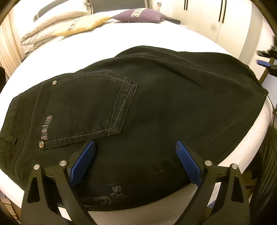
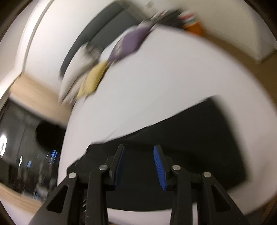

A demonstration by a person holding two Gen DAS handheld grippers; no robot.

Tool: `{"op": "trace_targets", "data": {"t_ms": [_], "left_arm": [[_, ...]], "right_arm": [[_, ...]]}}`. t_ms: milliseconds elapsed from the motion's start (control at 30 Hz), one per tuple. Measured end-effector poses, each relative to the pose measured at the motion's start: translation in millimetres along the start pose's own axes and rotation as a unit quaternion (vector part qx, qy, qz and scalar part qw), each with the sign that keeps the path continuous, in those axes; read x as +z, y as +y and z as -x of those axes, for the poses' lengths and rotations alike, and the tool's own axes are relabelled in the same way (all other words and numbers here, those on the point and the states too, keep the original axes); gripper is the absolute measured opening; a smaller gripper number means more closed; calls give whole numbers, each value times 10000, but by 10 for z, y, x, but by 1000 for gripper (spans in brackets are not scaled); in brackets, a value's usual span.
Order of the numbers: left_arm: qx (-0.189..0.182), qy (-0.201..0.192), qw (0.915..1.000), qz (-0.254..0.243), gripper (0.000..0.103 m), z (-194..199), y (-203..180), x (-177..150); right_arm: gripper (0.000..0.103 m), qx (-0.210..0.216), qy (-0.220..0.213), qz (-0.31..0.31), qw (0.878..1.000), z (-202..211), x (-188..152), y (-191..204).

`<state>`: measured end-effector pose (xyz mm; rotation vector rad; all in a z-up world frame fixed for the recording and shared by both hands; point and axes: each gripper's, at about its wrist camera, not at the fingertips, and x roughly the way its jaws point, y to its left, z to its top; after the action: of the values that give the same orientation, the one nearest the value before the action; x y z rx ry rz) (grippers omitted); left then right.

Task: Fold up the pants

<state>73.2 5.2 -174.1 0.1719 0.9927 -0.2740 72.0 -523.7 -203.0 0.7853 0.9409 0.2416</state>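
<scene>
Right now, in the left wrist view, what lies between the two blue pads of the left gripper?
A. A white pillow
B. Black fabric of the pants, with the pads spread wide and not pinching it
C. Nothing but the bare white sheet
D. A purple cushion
B: the left gripper hangs over the black pants, its pads standing far apart, with dark cloth between them unpinched.

A home bedroom is shown. A bed (image 1: 121,43) with a white sheet is seen, pillows (image 1: 57,17) and cushions (image 1: 138,16) are stacked at its head, and a tall white wardrobe (image 1: 207,20) is set beside it.
</scene>
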Motion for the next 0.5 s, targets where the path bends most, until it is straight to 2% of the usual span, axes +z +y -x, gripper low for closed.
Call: {"op": "trace_targets", "data": {"t_ms": [100, 133, 167, 233, 300, 400, 500], "left_arm": [[-13, 4, 10000, 0, 95, -5, -3, 6], [-23, 12, 10000, -5, 95, -4, -2, 11], [-32, 18, 10000, -8, 95, -3, -1, 15], [-48, 21, 10000, -20, 96, -14, -5, 26], [-67, 4, 10000, -25, 96, -19, 6, 26], [-65, -24, 10000, -17, 96, -12, 23, 10], [-51, -40, 10000, -13, 96, -16, 22, -2]], "right_arm": [[38, 227, 407, -42, 9989, -472, 58, 44], [38, 395, 714, -196, 9965, -691, 59, -14], [38, 425, 840, -319, 9951, -797, 49, -72], [38, 118, 881, -443, 9951, -946, 64, -230], [22, 116, 531, -760, 9956, -897, 114, -477], [0, 51, -150, -1505, 9885, -671, 162, -975], [0, 59, -621, -1831, 9811, -390, 91, -1327]]}}
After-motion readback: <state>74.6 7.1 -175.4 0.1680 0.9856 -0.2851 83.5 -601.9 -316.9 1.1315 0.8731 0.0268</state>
